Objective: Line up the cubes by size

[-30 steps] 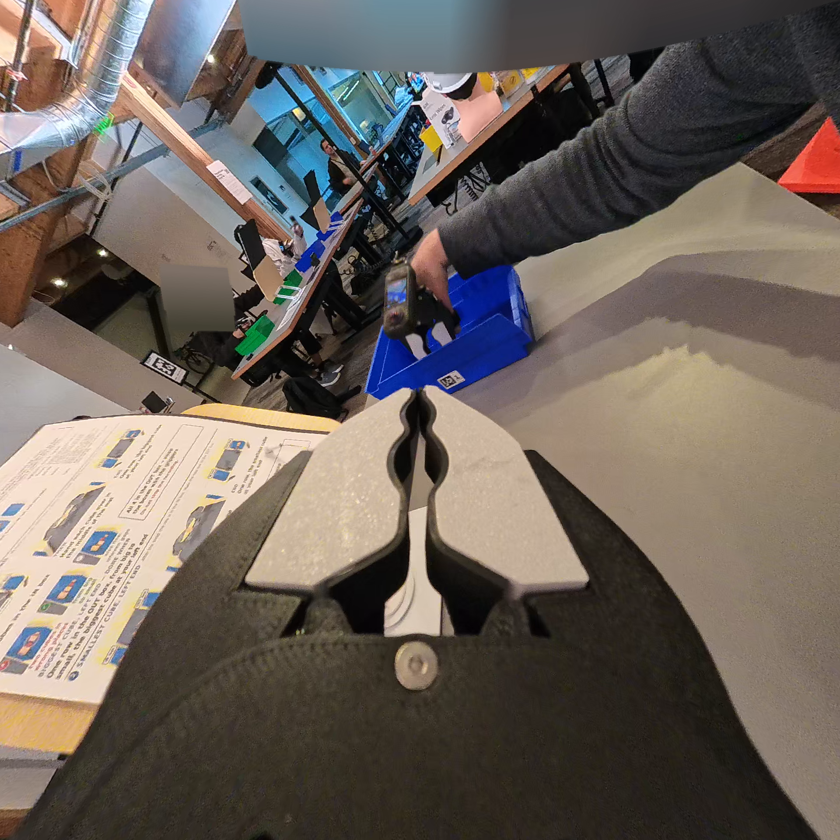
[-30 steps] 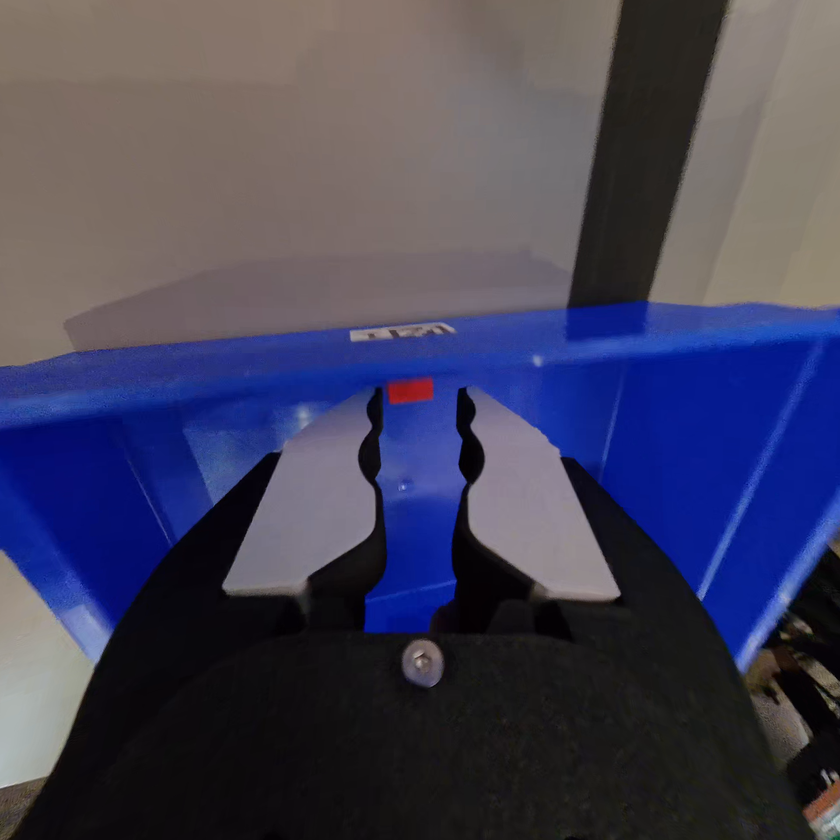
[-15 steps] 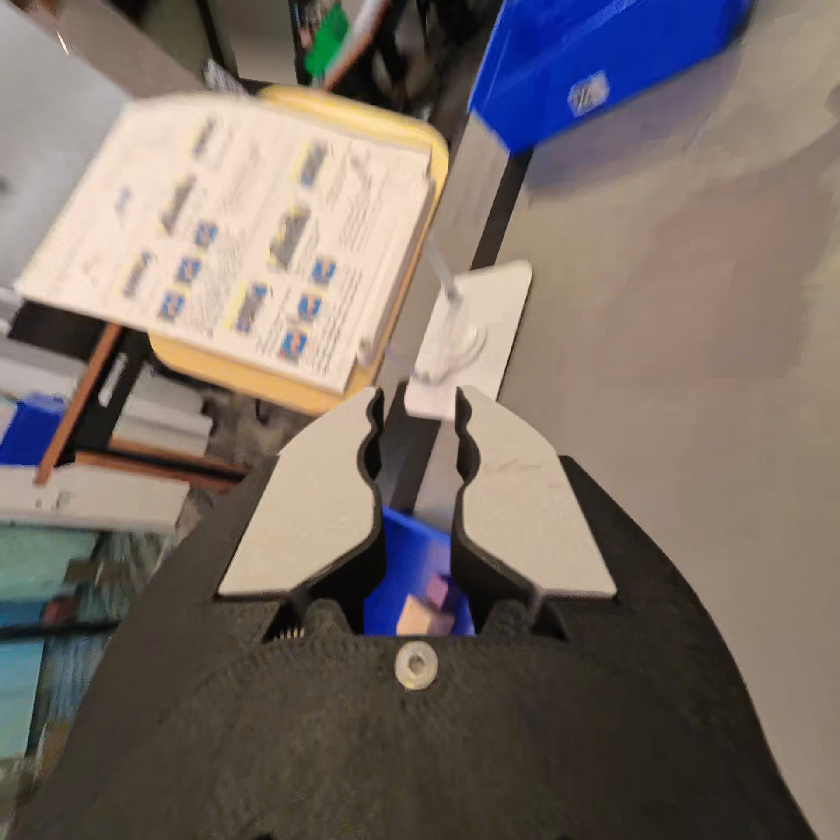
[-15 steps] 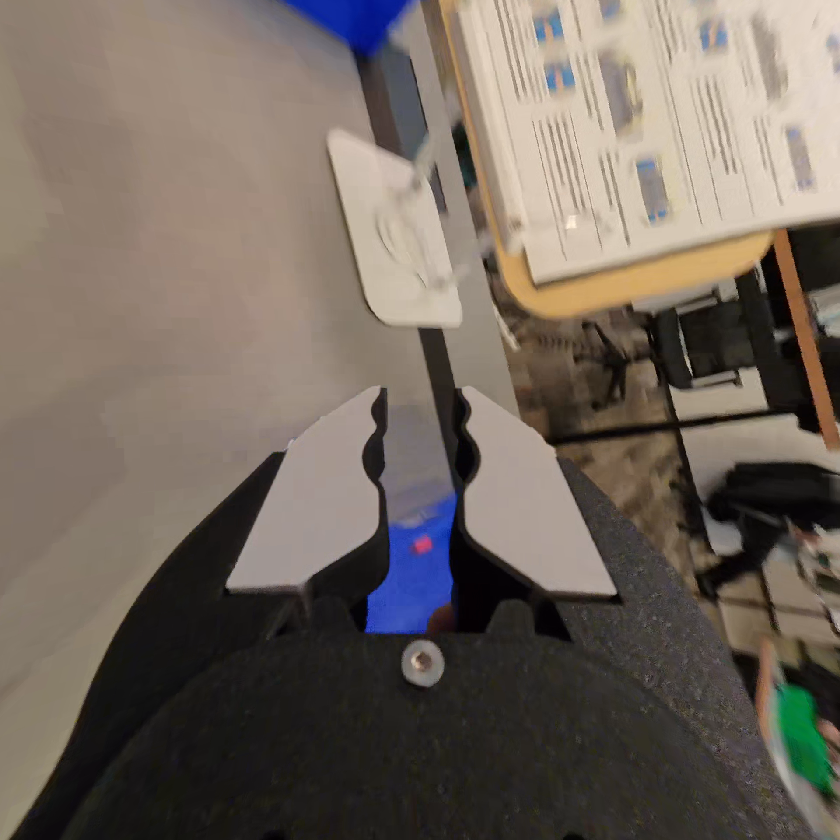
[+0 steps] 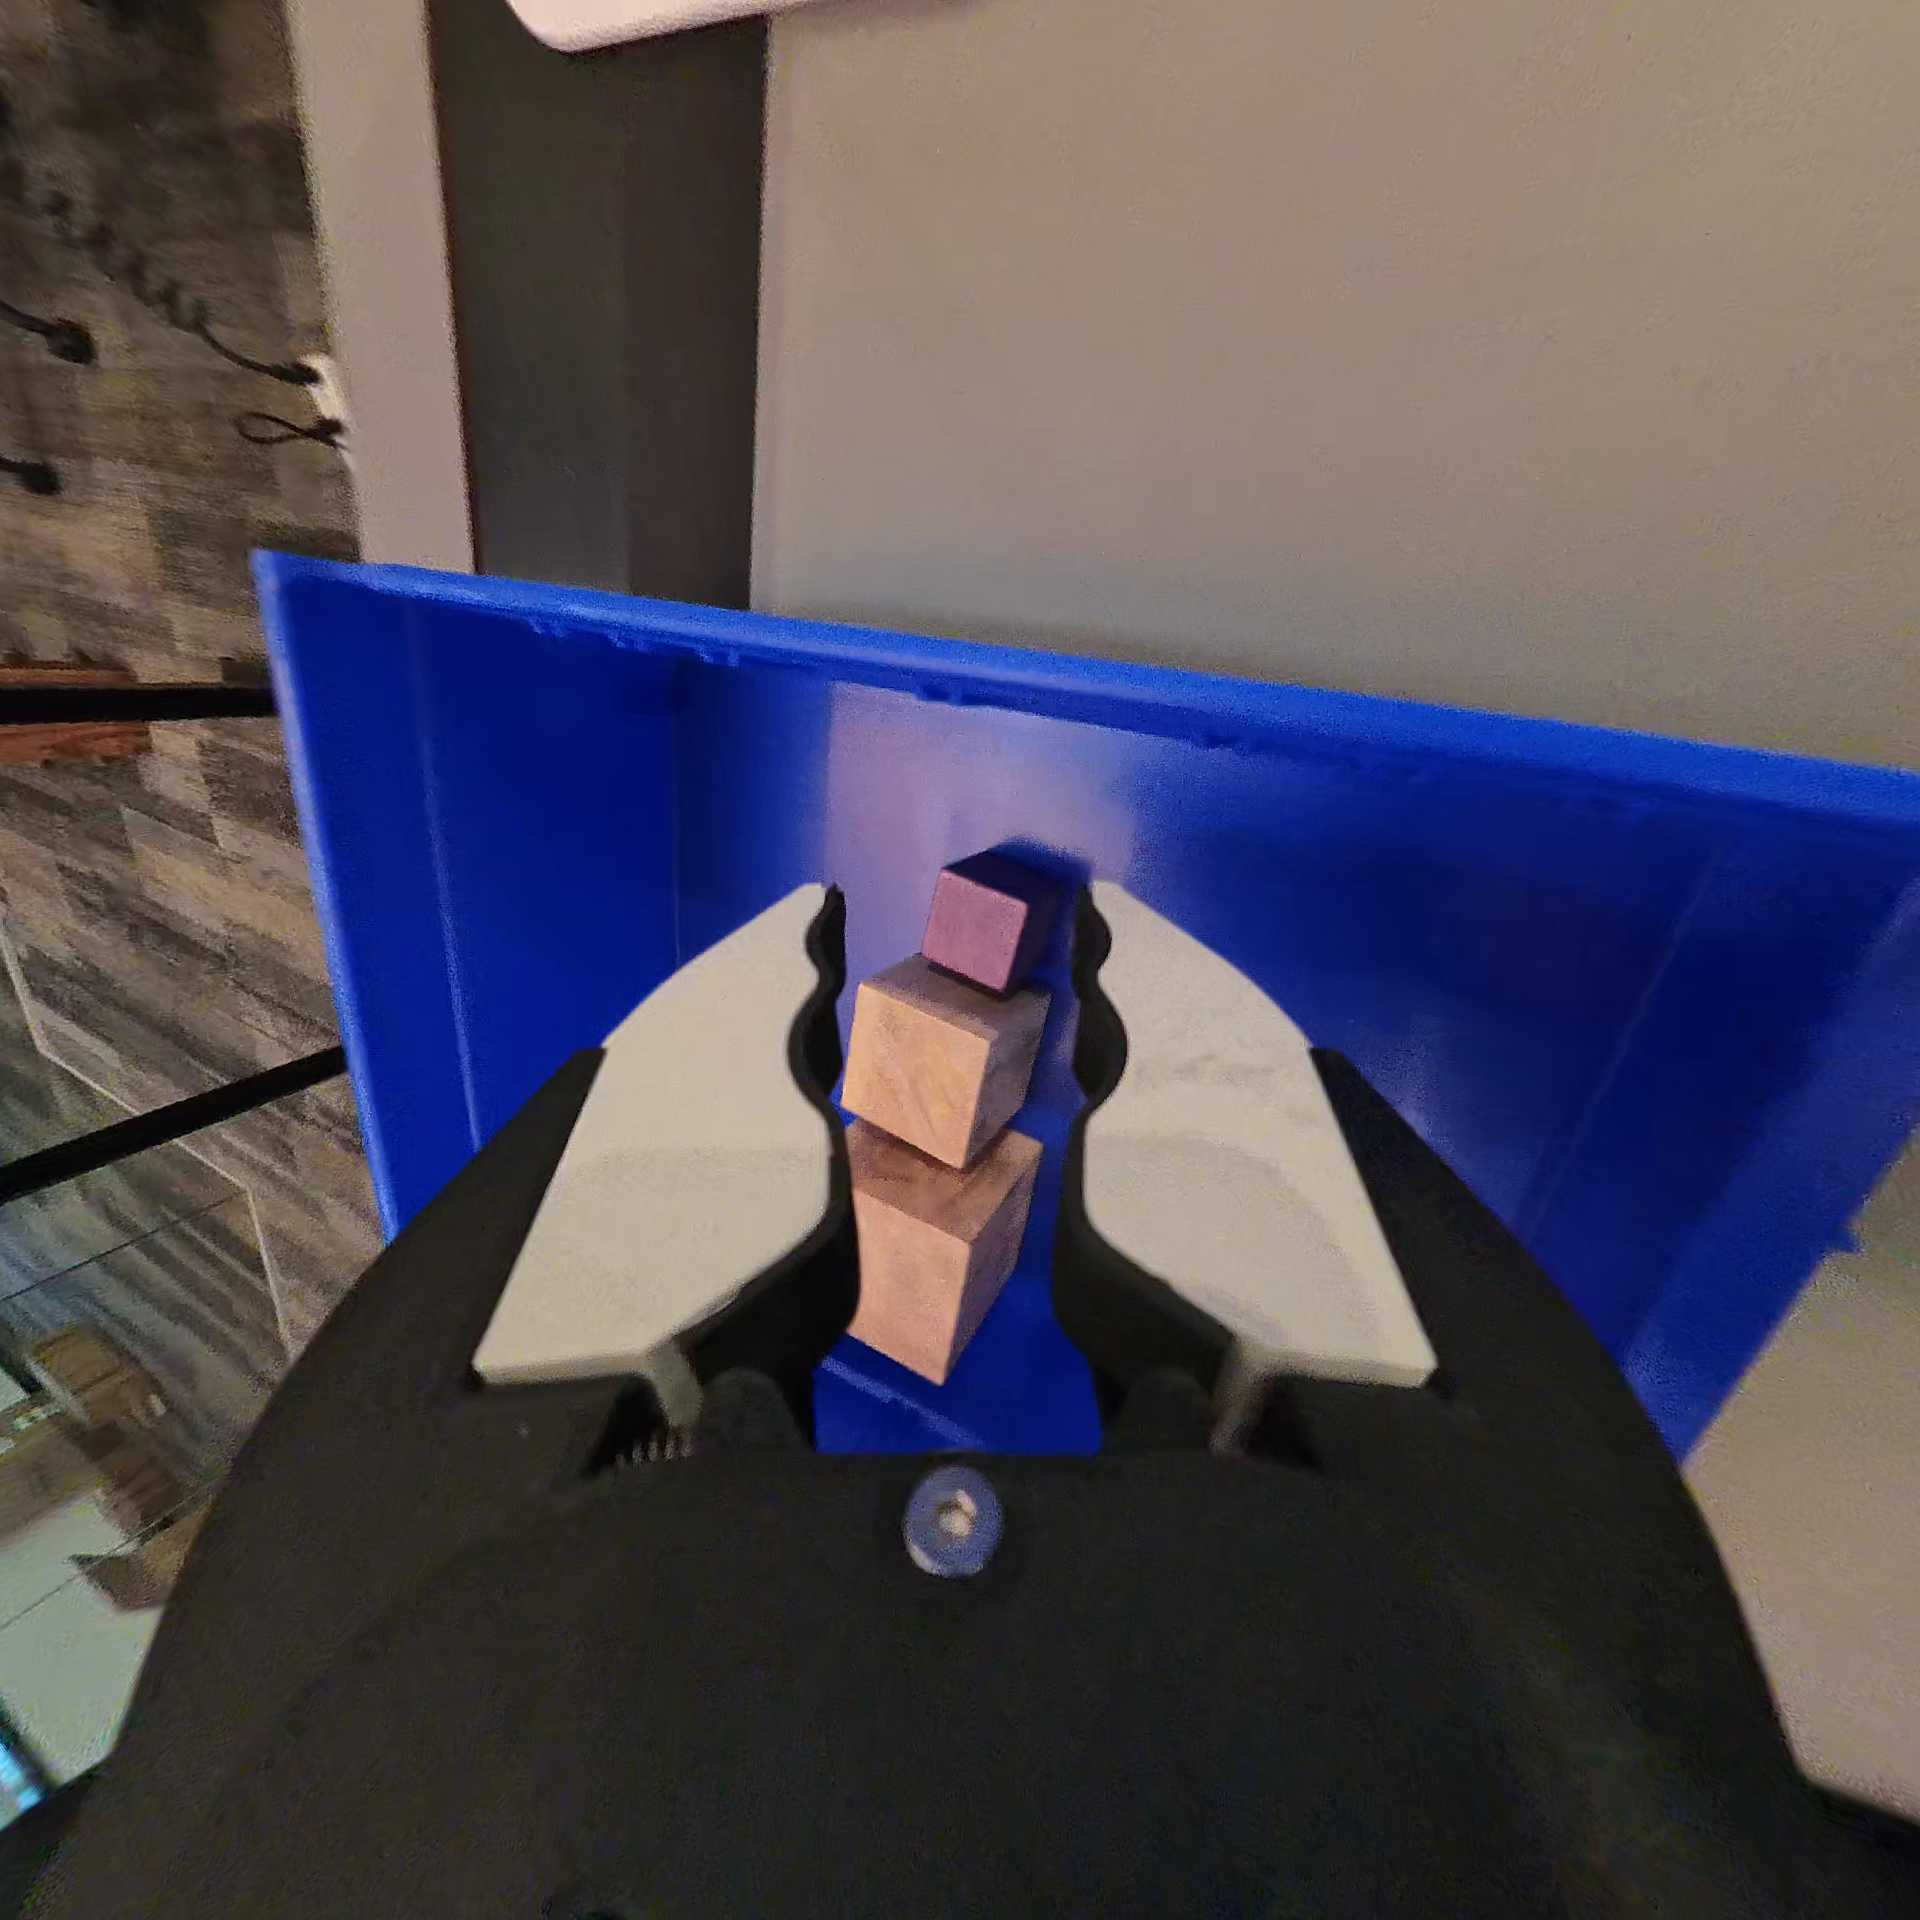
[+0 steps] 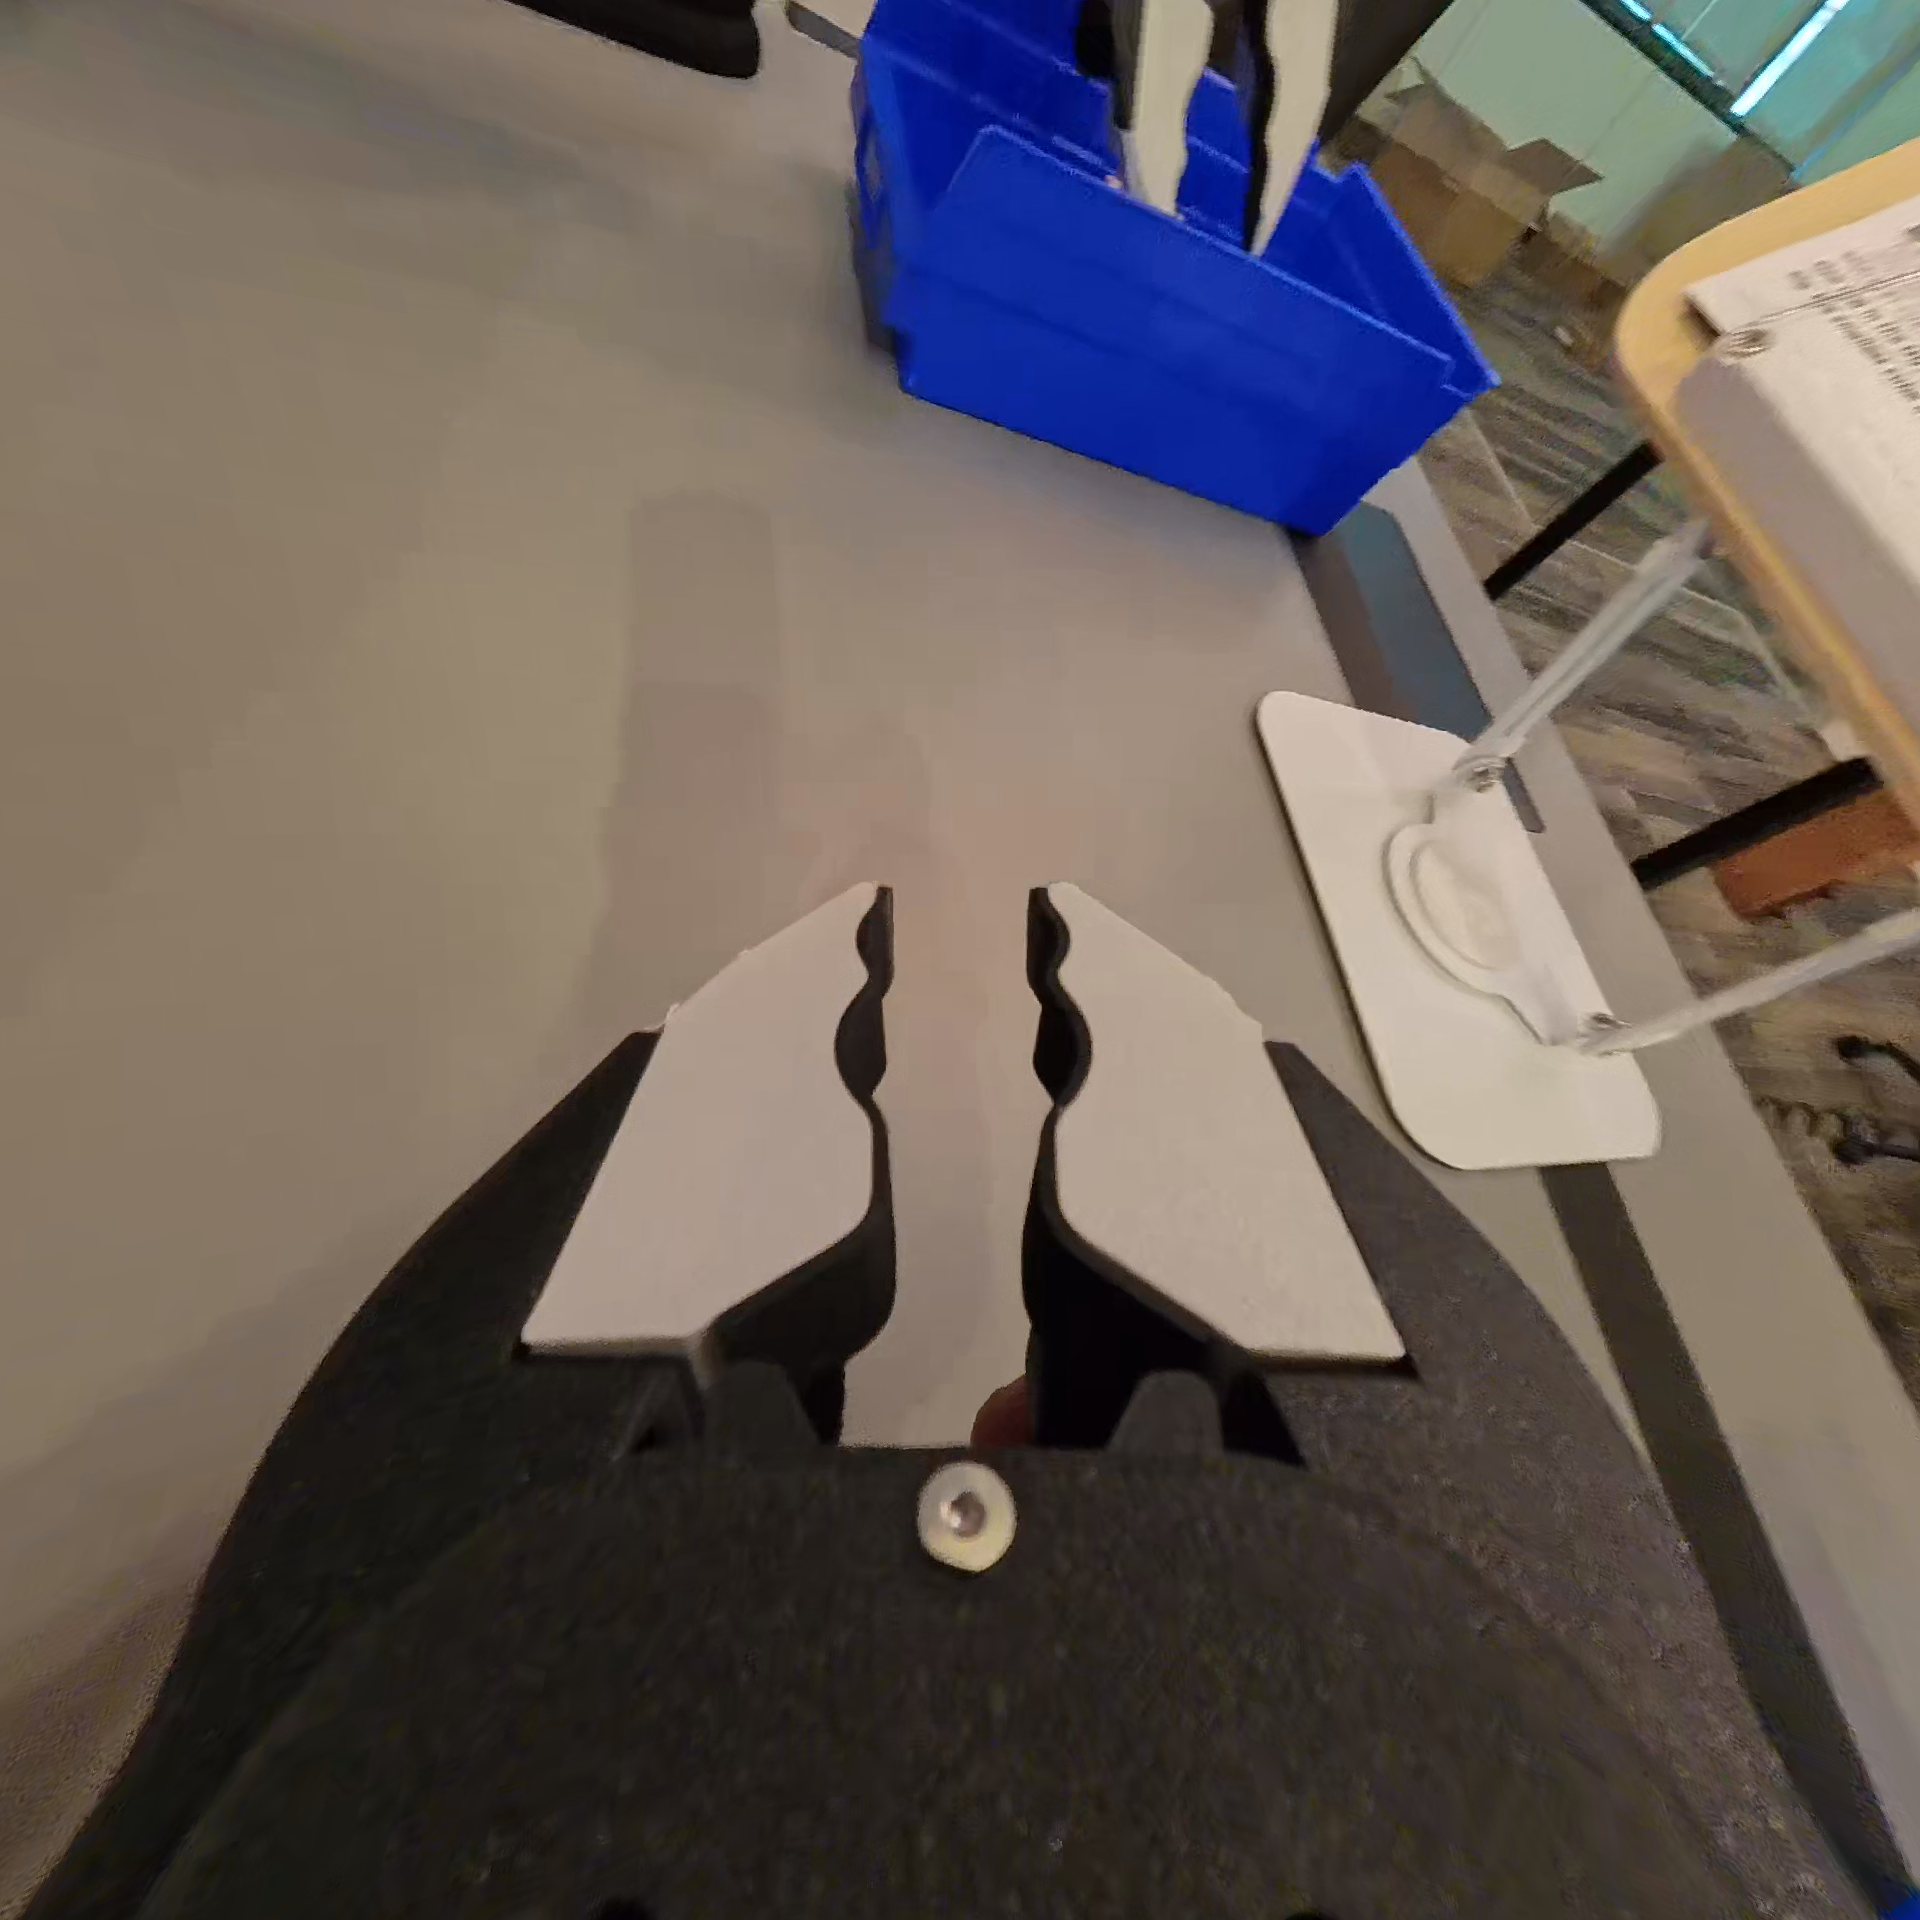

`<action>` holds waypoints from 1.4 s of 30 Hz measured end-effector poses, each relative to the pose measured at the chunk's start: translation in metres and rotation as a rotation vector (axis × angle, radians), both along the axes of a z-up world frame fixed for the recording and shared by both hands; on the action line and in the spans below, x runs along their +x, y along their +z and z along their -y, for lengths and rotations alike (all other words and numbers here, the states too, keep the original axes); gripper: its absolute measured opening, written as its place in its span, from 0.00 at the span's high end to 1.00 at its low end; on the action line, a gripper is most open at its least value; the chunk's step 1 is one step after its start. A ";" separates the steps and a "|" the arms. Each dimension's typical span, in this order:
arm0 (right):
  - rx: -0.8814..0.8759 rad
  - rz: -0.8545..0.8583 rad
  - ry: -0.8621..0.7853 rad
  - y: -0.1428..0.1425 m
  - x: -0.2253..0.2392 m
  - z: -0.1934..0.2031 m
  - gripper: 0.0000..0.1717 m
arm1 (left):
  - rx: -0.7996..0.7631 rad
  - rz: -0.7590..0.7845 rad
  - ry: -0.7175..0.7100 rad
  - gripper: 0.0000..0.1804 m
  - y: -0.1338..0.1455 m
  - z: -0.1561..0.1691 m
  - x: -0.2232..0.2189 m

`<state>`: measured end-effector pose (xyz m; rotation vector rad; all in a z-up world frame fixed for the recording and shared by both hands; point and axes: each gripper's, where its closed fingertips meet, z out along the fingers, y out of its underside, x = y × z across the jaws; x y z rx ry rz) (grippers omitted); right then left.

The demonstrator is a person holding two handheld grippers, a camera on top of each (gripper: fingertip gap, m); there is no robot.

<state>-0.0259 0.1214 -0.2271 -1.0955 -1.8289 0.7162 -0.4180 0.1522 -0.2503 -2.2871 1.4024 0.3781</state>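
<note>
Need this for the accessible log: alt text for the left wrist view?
The left gripper hangs open inside a blue bin, its fingers either side of three cubes without touching: a small purple cube farthest, a light wooden cube next, a darker wooden cube nearest. Grey table lies beyond.

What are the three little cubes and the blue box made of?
The two tan cubes look like bare wood: faint grain lines, matte faces. The small purple cube looks painted or stained, matte; what lies under the colour can't be told, though probably wood too. The blue bin looks like moulded plastic: even colour, thin walls, a soft sheen on its back wall.
</note>
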 end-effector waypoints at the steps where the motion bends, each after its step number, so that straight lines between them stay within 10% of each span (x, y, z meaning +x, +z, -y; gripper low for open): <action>1: -0.019 -0.004 0.019 -0.003 -0.001 0.004 0.86 | -0.033 -0.034 0.001 0.76 -0.008 -0.002 -0.005; 22: -0.054 0.012 0.095 -0.022 -0.004 0.018 0.86 | -0.233 -0.113 0.011 0.84 -0.053 -0.004 -0.029; 30: -0.019 -0.163 0.066 0.031 -0.024 0.015 0.84 | 0.223 0.148 0.014 0.84 0.068 0.009 0.019; 42: 0.154 -0.476 0.125 0.155 -0.084 0.029 0.82 | 0.659 0.500 -0.468 0.84 0.197 0.062 0.239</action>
